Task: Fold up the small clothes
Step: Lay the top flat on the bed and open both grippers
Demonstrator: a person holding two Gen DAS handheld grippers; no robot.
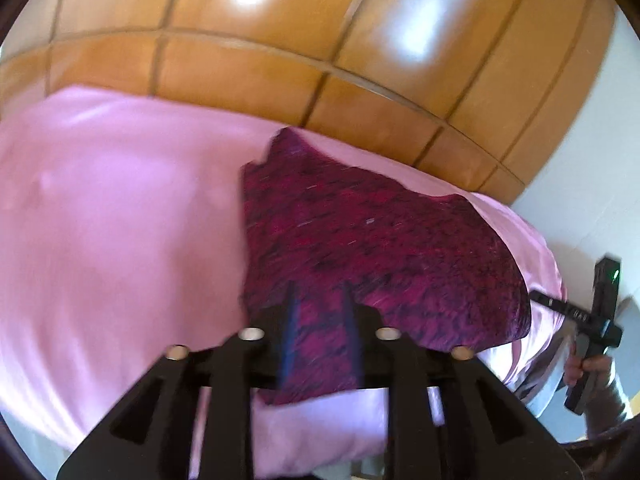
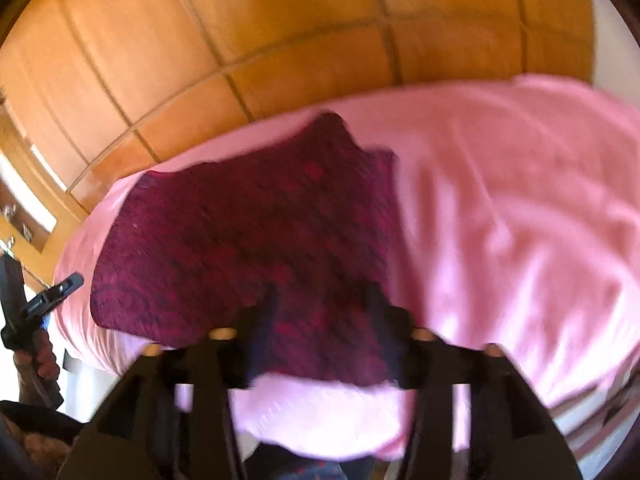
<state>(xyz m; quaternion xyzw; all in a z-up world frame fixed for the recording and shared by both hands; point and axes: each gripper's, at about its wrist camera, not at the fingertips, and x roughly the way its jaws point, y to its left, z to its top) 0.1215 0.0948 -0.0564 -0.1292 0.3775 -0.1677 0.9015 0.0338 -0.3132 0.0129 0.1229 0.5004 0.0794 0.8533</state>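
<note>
Maroon knit garment (image 1: 372, 232) spread on pink bed (image 1: 112, 208) near its front edge | left tongs (image 1: 320, 300), right tongs (image 2: 320, 304) both apart, hovering | pinch near corners evenly, lift together.

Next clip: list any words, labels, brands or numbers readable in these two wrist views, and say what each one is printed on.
No text here reads with certainty.
Right tool, seen from the left wrist view: small pale lettering on its black body, too small and blurred to read.
Left tool, seen from the right wrist view: a small pale label, also blurred beyond reading.
Maroon garment, pink sheet, wooden wardrobe: no print visible.
</note>
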